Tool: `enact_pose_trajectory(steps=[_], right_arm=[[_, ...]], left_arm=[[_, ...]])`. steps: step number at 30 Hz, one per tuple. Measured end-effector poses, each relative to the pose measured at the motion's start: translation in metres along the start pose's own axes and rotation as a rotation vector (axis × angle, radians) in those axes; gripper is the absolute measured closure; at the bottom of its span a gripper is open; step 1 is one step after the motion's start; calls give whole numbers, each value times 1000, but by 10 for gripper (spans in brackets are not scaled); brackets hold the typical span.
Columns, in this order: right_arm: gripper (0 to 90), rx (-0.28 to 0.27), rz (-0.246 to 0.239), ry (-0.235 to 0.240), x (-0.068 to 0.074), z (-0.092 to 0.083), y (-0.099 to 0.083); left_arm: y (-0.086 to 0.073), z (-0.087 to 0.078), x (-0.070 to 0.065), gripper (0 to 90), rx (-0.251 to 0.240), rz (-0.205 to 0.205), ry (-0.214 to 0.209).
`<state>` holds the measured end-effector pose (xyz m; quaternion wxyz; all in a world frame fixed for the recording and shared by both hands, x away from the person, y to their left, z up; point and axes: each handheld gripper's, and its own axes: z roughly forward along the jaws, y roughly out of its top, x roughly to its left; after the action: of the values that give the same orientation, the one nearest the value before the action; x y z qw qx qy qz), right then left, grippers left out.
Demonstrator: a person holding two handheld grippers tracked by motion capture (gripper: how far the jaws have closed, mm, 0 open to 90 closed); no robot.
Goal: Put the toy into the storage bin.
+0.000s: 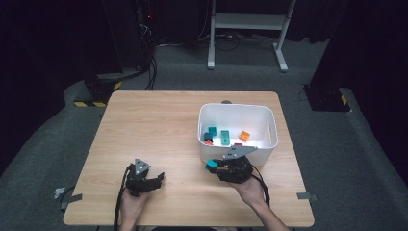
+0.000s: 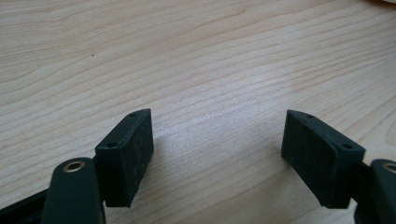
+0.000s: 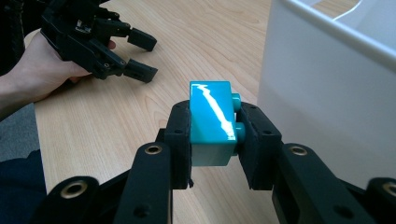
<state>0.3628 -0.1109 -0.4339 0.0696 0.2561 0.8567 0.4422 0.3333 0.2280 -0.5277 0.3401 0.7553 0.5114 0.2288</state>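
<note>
Beside the white bin (image 1: 269,144), on its near side, the right gripper (image 3: 215,140) has its jaws closed on a teal toy brick (image 3: 212,123), whose studs point toward the bin wall. Over the bare wooden table (image 1: 154,125), well apart to the left, the left gripper (image 2: 217,154) holds its jaws wide apart with nothing between them. Several small coloured blocks (image 1: 224,136) lie inside the bin.

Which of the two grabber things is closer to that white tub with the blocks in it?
The right gripper. Clamped on a teal block, it sits just in front of the white tub. The left gripper lies farther off across bare table, jaws open.
</note>
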Motion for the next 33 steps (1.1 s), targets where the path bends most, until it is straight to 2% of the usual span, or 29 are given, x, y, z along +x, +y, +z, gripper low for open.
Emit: enact_pose_trajectory(steps=[17,33], right_arm=[[675,-38,18,14,-9,-18,17],[675,-77,27,3,-18,-39,32]], left_arm=[[0,0,0,251,0,0,-1],[0,0,0,251,1,1,-1]])
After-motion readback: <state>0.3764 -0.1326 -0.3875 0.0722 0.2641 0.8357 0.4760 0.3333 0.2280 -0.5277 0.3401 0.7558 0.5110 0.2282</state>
